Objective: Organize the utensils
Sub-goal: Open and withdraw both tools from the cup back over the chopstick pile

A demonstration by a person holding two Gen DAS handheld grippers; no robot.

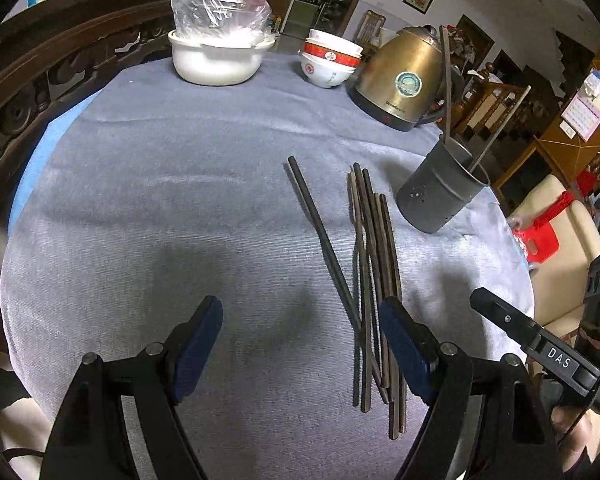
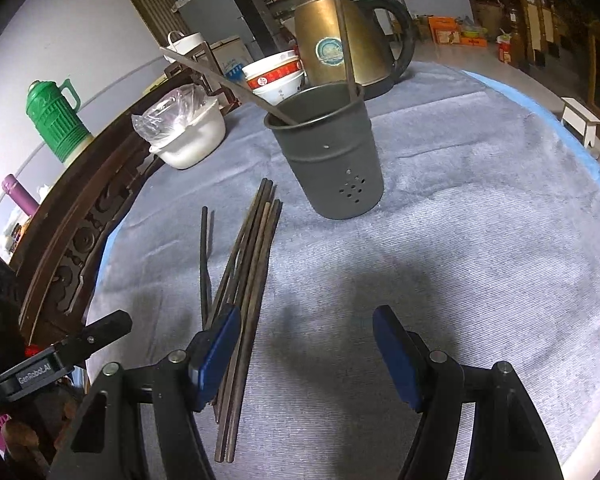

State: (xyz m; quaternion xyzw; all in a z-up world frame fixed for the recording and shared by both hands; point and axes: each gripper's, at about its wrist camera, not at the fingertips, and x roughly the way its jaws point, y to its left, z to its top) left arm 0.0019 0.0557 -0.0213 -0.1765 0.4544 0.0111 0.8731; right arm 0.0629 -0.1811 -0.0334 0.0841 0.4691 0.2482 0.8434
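Several dark chopsticks lie loose in a bundle on the grey tablecloth, one pair angled apart to their left. A dark metal holder stands upright behind them with two sticks leaning in it. My left gripper is open and empty, its right finger over the bundle's near end. In the right wrist view my right gripper is also open and empty, just right of the chopsticks, with the holder ahead. The near ends of the sticks are hidden behind the fingers.
At the table's far side stand a brass kettle, stacked bowls and a white pot with a plastic bag. A carved wooden rail runs along the left. A green flask stands beyond it. The table edge curves right.
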